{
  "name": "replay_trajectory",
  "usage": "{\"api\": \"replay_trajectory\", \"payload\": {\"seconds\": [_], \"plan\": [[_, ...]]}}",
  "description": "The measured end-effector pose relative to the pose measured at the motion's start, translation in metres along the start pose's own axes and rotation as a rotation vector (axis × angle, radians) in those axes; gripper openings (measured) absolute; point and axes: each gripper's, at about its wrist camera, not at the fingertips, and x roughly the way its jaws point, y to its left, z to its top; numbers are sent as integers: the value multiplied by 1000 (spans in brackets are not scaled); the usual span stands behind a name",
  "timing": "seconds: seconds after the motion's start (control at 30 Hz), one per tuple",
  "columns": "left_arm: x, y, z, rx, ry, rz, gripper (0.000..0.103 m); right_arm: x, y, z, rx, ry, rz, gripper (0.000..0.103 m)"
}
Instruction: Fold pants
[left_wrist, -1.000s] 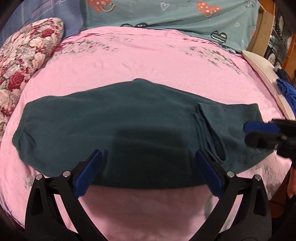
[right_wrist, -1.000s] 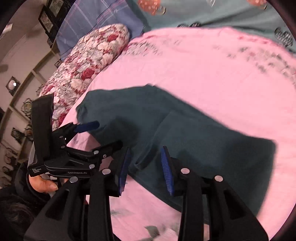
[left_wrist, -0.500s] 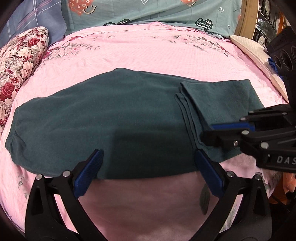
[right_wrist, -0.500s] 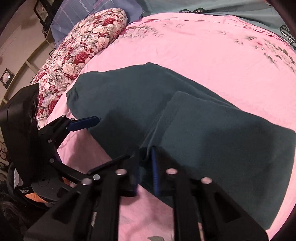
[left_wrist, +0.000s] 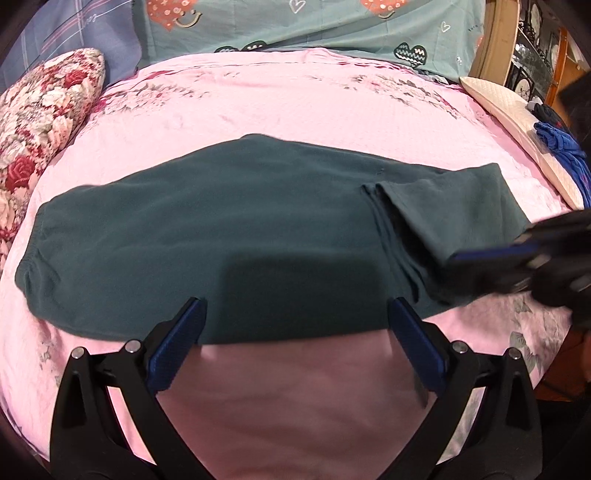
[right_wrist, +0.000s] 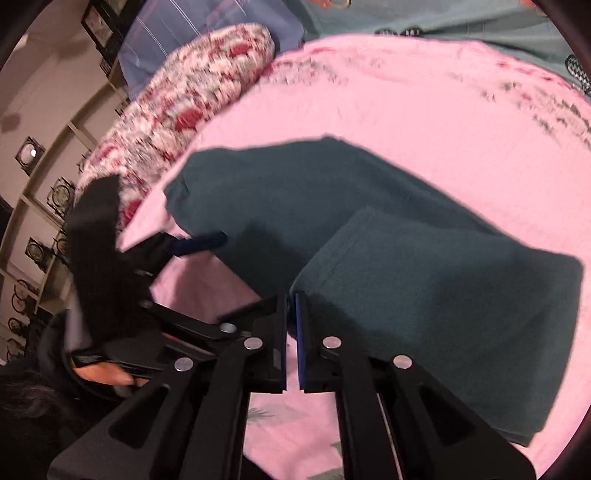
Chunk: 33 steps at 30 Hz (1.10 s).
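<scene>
Pinching the folded-over leg end of the dark green pants (right_wrist: 424, 295) with my right gripper (right_wrist: 291, 299), fingers pressed together on its edge. My left gripper (left_wrist: 295, 314) hovers spread wide over the near hem. Pants lie across the pink bed (left_wrist: 295, 103).

A bed (left_wrist: 295, 107) covered with a pink sheet printed with grey flower sprigs is carrying everything. Dark teal pants (left_wrist: 229, 229) are lying flat across its middle, waistband toward the left, with the leg ends doubled back over themselves at the right. A red-and-white floral pillow (left_wrist: 40, 122) is resting along the bed's left edge, and a teal pillowcase with hearts and smiley faces (left_wrist: 314, 26) is lying across the head. At the right edge a cream quilted cushion (left_wrist: 517, 122) is sitting with a blue cloth (left_wrist: 565, 144) on top of it.
</scene>
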Motion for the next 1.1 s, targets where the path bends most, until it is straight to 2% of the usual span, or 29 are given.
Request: {"api": "replay_trajectory", "payload": {"seconds": [0.07, 0.13, 0.17, 0.33, 0.4, 0.53, 0.63, 0.67, 0.77, 0.83, 0.97, 1.1], "plan": [[-2, 4, -1, -4, 1, 5, 101, 12, -3, -3, -2, 26, -19, 4], [-3, 8, -3, -12, 0, 7, 101, 10, 0, -4, -26, 10, -40, 9], [-4, 10, -3, -15, 0, 7, 101, 7, 1, -4, -35, 2, -54, 19], [-4, 12, -2, -20, -4, 1, 101, -1, 11, -1, -103, -22, -182, 39], [-4, 13, -3, -21, -6, -2, 101, 7, 15, 0, -130, -1, -229, 39], [-3, 16, -6, -22, -2, 39, 101, 18, 18, 1, -163, 10, -266, 40], [-6, 22, -6, -34, -7, 15, 101, 21, 18, 0, -188, 7, -289, 29], [-7, 22, -6, -35, -9, 16, 101, 19, 16, 0, -180, 6, -278, 18], [-8, 24, -7, -39, -11, 14, 101, 14, 6, 3, -114, -12, -238, 9], [-9, 24, -8, -36, -15, 11, 101, 5, -2, 4, -59, -53, -201, 8], [-10, 27, -9, -39, -18, 2, 101, -28, -21, 6, 72, -173, -44, 8], [-11, 28, -9, -45, -22, -5, 101, -50, -35, 13, 176, -257, 61, 8]]}}
